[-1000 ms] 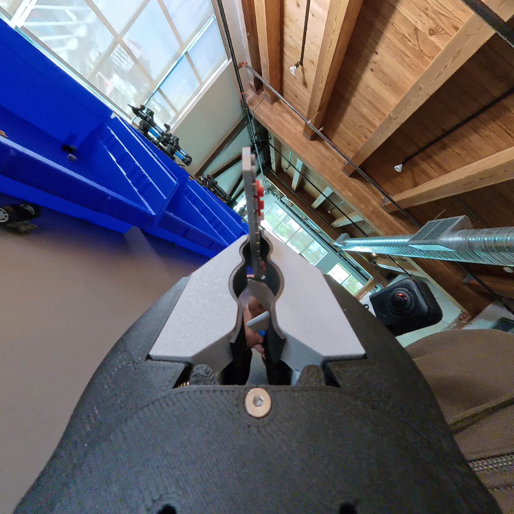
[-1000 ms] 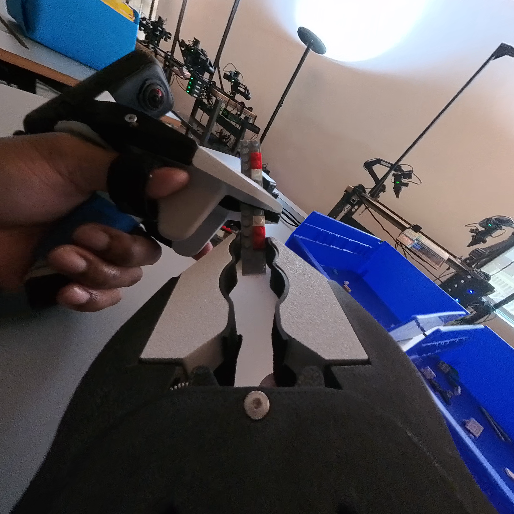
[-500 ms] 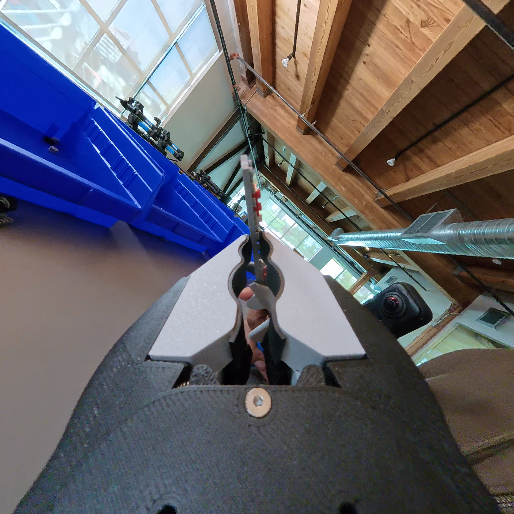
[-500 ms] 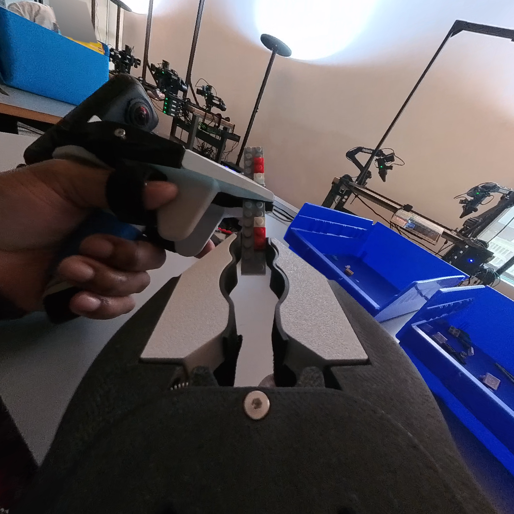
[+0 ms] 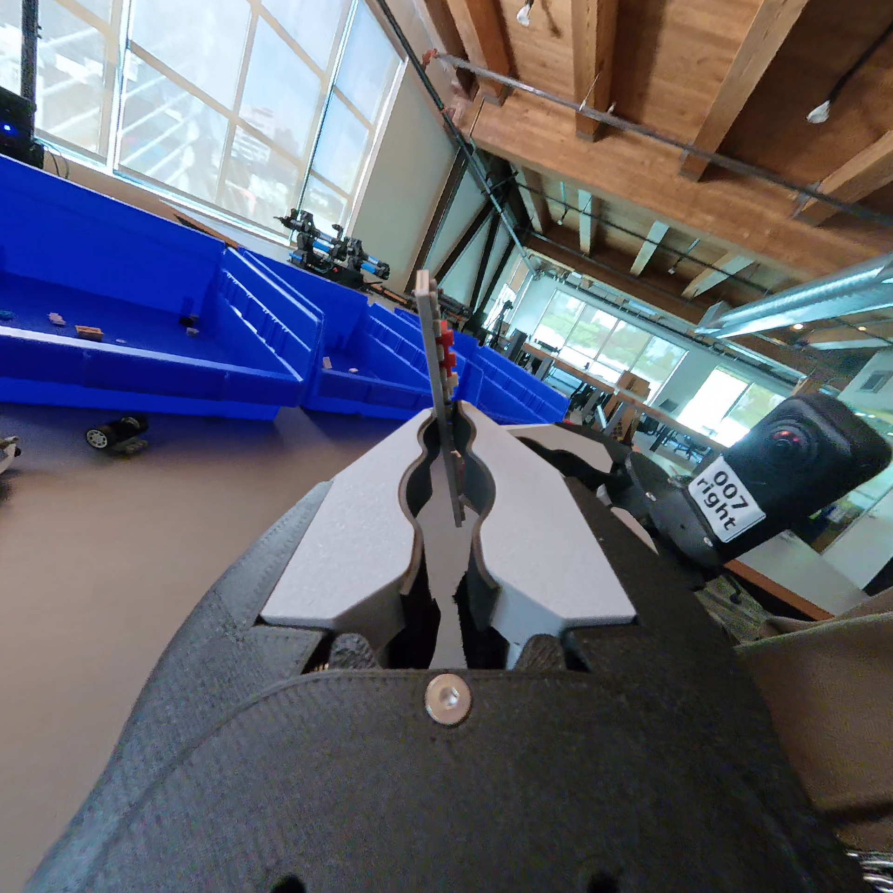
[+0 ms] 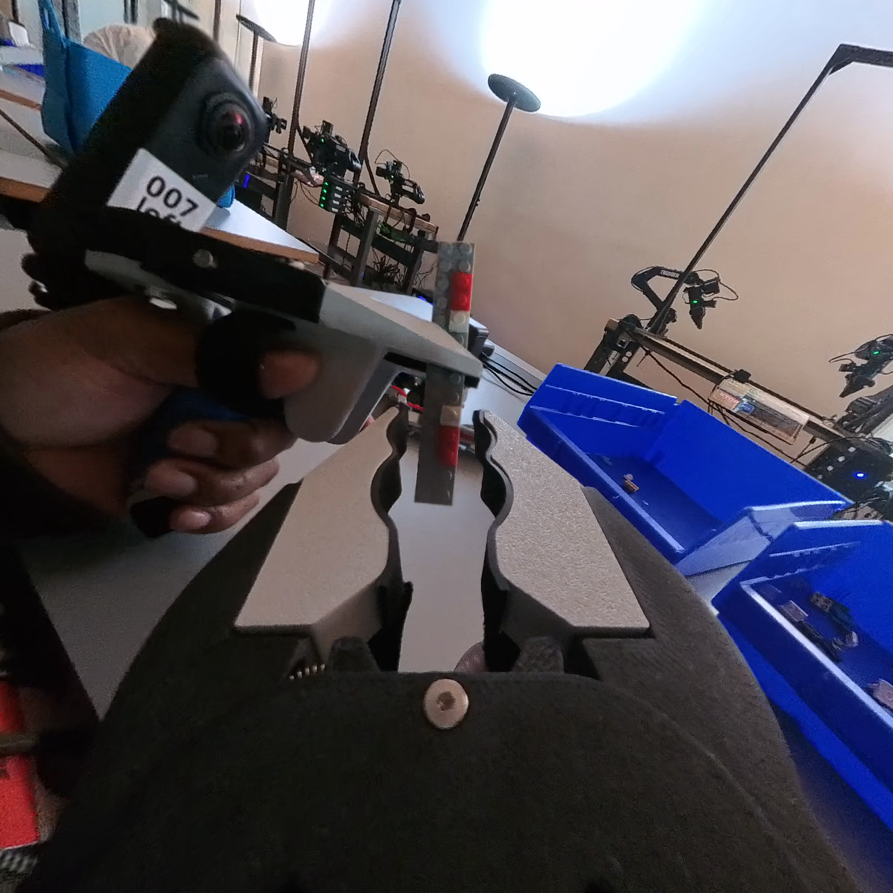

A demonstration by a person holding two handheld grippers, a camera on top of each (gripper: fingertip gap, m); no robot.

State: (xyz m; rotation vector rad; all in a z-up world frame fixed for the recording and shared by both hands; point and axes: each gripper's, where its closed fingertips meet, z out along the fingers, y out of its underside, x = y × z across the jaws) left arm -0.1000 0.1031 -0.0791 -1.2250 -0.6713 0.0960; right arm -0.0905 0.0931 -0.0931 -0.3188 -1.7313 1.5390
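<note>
My left gripper [image 5: 447, 410] is shut on a thin grey brick plate [image 5: 430, 338] that stands edge-on and carries small red and white bricks [image 5: 444, 345] on its right face. In the right wrist view the same plate [image 6: 437, 464] hangs down from the left gripper [image 6: 459, 369], which a hand [image 6: 121, 386] holds. Its lower end lies between the fingers of my right gripper [image 6: 439, 414]. That gripper is open, with a gap on each side of the plate. The right gripper also shows in the left wrist view [image 5: 604, 459], just to the right.
Blue bins [image 5: 145, 314] with a few small bricks line the far side of the grey table [image 5: 145, 531]; they also show in the right wrist view [image 6: 676, 459]. A small wheeled piece [image 5: 116, 432] lies on the table at the left. Camera rigs and stands stand behind. Less than 4 cm separates the two grippers' tips. Left tips and right tips are each some 20 centimeters from the small wheeled piece [image 5: 116, 432].
My right gripper's fingers have spread and let go of the plate's lower end. My left gripper keeps its hold on the plate. Both views have tilted down towards the table.
</note>
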